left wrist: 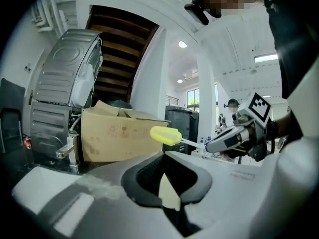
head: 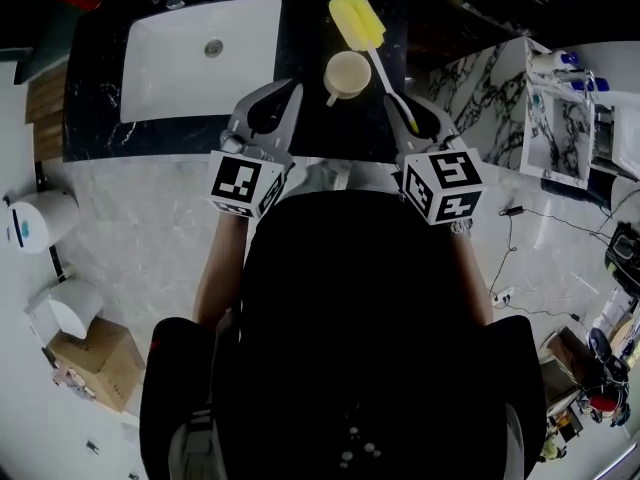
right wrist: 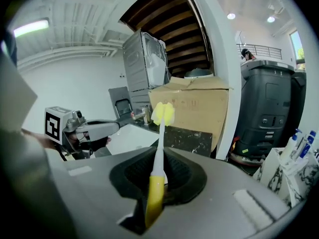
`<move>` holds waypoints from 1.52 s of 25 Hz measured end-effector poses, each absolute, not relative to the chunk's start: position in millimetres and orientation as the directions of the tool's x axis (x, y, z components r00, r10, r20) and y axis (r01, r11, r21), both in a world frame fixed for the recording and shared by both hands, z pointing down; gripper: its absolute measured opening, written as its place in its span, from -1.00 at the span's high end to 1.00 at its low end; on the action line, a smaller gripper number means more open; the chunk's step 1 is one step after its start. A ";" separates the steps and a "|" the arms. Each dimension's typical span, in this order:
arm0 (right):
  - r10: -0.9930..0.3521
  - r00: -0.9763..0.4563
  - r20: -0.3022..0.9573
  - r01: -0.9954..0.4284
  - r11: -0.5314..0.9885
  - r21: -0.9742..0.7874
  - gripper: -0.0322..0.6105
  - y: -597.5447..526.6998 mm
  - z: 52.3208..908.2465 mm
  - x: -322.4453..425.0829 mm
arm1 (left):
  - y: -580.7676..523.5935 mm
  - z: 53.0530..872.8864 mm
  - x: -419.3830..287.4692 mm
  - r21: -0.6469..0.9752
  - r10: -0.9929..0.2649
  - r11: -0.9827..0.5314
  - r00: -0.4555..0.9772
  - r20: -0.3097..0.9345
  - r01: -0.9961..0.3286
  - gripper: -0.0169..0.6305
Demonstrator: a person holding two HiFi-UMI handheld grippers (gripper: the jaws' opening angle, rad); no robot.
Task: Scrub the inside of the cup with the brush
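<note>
Head view, top centre: my left gripper [head: 293, 90] clamps the cup [head: 347, 73], mouth up, so the brush [head: 357, 20] pinched in my right gripper [head: 411, 108] can reach inside.

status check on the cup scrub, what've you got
Left gripper shut on round cream cup. Right gripper shut on yellow-handled brush. Its yellow sponge head beyond the cup, not inside yet. Nothing seen between them.
</note>
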State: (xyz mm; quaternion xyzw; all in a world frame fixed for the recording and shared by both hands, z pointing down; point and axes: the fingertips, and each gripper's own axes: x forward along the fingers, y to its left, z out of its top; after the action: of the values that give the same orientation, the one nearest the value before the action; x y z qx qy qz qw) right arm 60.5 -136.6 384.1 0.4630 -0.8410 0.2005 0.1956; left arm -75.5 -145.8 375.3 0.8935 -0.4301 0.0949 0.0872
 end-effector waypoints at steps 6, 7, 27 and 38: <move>-0.781 -0.483 0.396 -0.871 0.473 -0.130 0.77 -147.4 345.4 59.2 | -166.9 328.0 -78.8 0.086 -0.788 -0.586 0.591 0.174 -0.806 0.94; -0.791 -0.485 0.372 -0.872 0.467 -0.143 0.77 -149.1 338.6 58.8 | -170.0 320.7 -80.8 0.095 -0.794 -0.577 0.584 0.168 -0.811 0.94; -0.898 -0.424 0.115 -0.888 0.388 -0.245 0.77 -134.2 270.9 72.7 | -160.6 266.9 -72.0 0.099 -0.821 -0.566 0.571 0.032 -0.819 0.94; -0.885 -0.453 0.103 -0.878 0.423 -0.225 0.77 -126.4 273.6 58.8 | -145.0 272.1 -65.4 0.089 -0.815 -0.574 0.578 0.026 -0.814 0.94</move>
State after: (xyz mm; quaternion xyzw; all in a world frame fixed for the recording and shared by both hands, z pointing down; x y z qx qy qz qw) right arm 58.8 -126.4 273.6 0.5226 -0.8434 0.1235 -0.0157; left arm -65.4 -145.0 272.1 0.8872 -0.4591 -0.0091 0.0454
